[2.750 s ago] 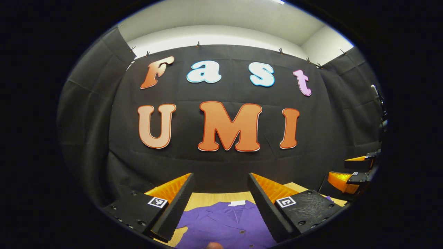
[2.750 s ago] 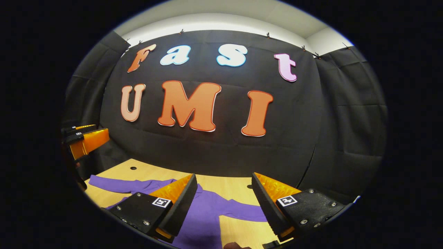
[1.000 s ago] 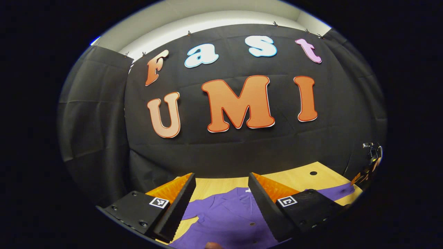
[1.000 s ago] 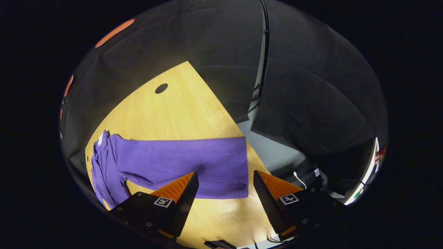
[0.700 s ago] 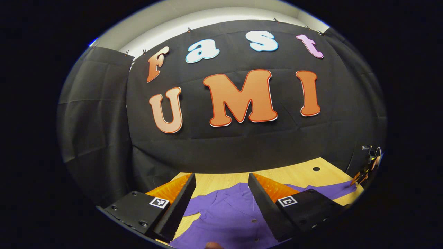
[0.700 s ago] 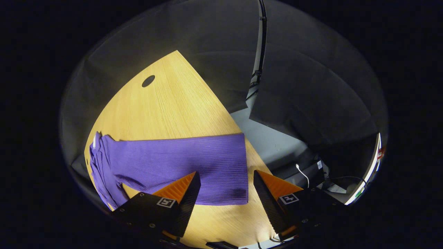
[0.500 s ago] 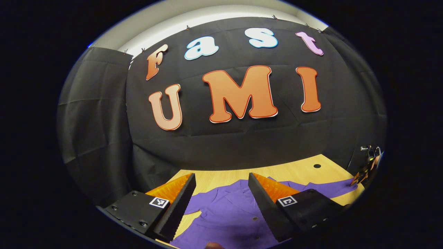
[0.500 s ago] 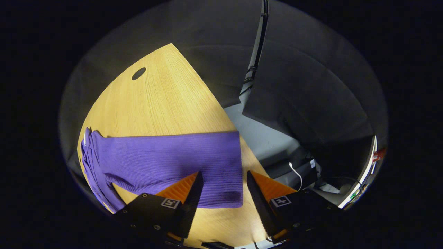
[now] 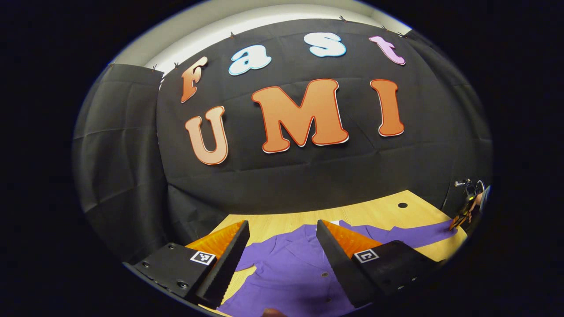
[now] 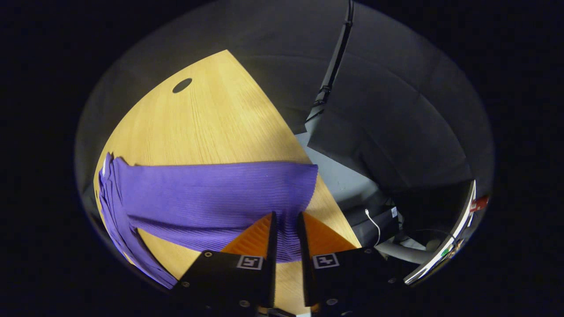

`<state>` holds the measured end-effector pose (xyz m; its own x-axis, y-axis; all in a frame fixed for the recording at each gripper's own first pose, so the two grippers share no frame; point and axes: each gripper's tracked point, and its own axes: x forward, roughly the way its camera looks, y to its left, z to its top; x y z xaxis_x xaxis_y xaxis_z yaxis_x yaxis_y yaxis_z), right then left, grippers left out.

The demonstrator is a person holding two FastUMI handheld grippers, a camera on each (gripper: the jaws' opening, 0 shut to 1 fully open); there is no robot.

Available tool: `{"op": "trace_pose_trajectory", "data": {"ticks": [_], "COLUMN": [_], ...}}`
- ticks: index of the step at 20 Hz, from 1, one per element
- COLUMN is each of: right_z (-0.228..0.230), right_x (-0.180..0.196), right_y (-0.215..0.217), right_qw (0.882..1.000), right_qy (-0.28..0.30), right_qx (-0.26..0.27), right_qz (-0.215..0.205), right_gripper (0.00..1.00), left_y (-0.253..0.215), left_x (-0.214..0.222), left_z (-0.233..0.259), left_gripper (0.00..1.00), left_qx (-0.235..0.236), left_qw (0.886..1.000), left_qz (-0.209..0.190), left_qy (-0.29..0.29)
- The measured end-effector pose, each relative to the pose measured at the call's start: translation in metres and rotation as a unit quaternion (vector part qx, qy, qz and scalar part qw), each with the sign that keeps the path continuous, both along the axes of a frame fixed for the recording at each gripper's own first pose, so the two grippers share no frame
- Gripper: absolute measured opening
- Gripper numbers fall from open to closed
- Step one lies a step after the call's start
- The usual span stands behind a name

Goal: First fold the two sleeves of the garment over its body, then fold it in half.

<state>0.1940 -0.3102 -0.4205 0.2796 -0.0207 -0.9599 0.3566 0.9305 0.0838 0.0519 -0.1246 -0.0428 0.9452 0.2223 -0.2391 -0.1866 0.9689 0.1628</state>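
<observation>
Right gripper [image 10: 285,235]: fingers nearly pressed together, pinching the cuff of the purple ribbed knit garment's [image 10: 207,198] sleeve, which stretched away to its left across the pale wooden table [image 10: 211,127], probably ready to fold over the body. Left gripper [image 9: 280,253]: fingers spread wide, holding nothing, hovering above the garment's buttoned front.

The right gripper [image 10: 286,237], pointing steeply down, has its fingers nearly together and pinched on the sleeve cuff [image 10: 288,240] at six o'clock in its view, while the left gripper [image 9: 280,255] hangs level with its fingers spread wide apart, gripping nothing.
</observation>
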Motion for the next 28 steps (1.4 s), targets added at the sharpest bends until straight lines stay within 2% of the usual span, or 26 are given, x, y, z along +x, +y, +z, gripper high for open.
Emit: {"op": "trace_pose_trajectory", "data": {"ticks": [1,2,4,9,13,17,21,28], "right_z": [0.001,0.002,0.011,0.069,0.135,0.185,0.213,0.237], "right_x": [-0.001,0.0,-0.003,0.004,0.009,0.014,0.018,0.016], "right_y": [0.0,0.002,0.014,0.062,0.126,0.19,0.255,0.356], "right_qw": [1.0,1.0,0.999,0.994,0.987,0.979,0.973,0.963], "right_qy": [-0.002,-0.005,-0.015,-0.08,-0.145,-0.179,-0.192,-0.197], "right_qx": [0.004,0.01,0.031,0.068,0.065,0.061,0.077,0.092], "right_qz": [-0.014,-0.016,-0.026,-0.03,0.024,0.071,0.098,0.158], "right_gripper": [0.22,0.09,0.04,0.04,0.04,0.04,0.04,0.04], "left_y": [0.001,0.002,0.008,0.035,0.071,0.114,0.161,0.249], "left_x": [0.0,-0.001,-0.001,-0.004,-0.001,-0.006,-0.013,-0.037], "left_z": [0.002,0.002,0.005,0.002,-0.003,-0.006,-0.023,-0.044], "left_gripper": [0.98,0.98,0.98,0.98,0.98,0.98,0.98,0.98], "left_qx": [-0.001,-0.002,0.0,-0.015,-0.012,-0.024,-0.04,-0.049], "left_qw": [1.0,1.0,1.0,1.0,0.999,0.999,0.999,0.998], "left_qz": [-0.001,-0.004,-0.011,-0.025,-0.04,-0.04,-0.025,0.031], "left_qy": [-0.002,-0.003,-0.006,-0.012,-0.01,-0.018,-0.005,0.006]}}
